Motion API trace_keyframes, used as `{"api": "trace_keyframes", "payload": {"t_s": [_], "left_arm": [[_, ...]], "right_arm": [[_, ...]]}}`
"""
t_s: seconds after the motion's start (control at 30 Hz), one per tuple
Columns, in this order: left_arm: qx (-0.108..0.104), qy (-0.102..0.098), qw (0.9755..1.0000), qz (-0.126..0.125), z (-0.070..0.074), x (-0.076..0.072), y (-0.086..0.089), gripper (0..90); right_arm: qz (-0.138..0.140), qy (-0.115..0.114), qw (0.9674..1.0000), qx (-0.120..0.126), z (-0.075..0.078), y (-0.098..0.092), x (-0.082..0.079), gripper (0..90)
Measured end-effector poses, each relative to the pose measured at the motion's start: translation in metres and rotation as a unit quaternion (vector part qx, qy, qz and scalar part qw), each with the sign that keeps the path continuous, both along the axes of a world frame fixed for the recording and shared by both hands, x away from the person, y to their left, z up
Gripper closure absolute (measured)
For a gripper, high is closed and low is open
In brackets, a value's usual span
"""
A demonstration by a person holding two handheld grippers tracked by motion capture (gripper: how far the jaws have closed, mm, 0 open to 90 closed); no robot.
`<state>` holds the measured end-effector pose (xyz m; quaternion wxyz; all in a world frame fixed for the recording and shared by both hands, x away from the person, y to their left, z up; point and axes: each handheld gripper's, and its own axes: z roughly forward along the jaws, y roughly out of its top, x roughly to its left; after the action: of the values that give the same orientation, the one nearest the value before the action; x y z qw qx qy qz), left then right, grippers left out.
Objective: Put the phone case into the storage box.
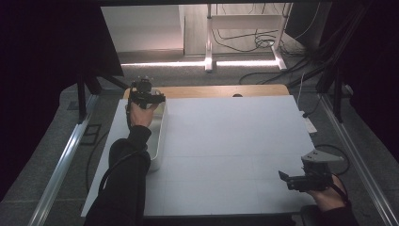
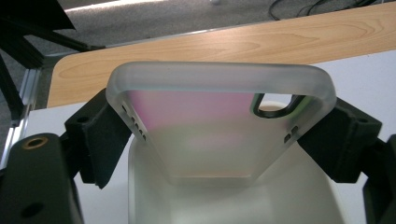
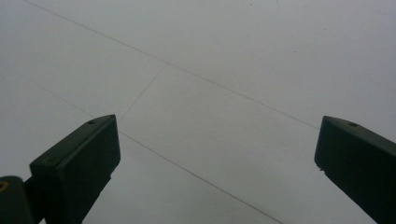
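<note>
Left gripper [image 2: 219,135] is pinching a frosted translucent soft-plastic phone case [image 2: 219,121] by its two long edges, jaws pressing in from both sides. Camera cutout is sitting at the upper right in the left gripper view, pinkish tint showing thru the back. Case is hanging tilted just above a white rectangular plastic bin [image 2: 154,205], lower end dipping into the opening. In the high view that bin [image 1: 160,141] is sitting at the left edge of the white board [image 1: 235,141] covering the wooden desk [image 2: 233,42], w/ the left gripper [image 1: 146,96] over its far end.

Looks like a drop into the bin is coming. To do it well: lowering the case further inside the walls before letting go, keeping it centred so the soft rim isn't catching the bin's lip.

Right gripper [image 1: 294,181] is idling near the right front of the board, jaws spread wide, nothing btwn them, hovering over bare white surface.
</note>
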<state>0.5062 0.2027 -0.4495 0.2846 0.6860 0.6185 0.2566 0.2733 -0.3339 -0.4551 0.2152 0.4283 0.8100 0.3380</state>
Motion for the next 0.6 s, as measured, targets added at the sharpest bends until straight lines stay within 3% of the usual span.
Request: {"api": "trace_keyframes", "payload": {"t_s": [0.6], "left_arm": [[-0.004, -0.019, 0.9998, -0.004, -0.0053, 0.0048, -0.0006, 14.6]], "right_arm": [[0.002, 0.002, 1.0, 0.001, -0.0003, 0.0001, 0.0004, 0.0]]}}
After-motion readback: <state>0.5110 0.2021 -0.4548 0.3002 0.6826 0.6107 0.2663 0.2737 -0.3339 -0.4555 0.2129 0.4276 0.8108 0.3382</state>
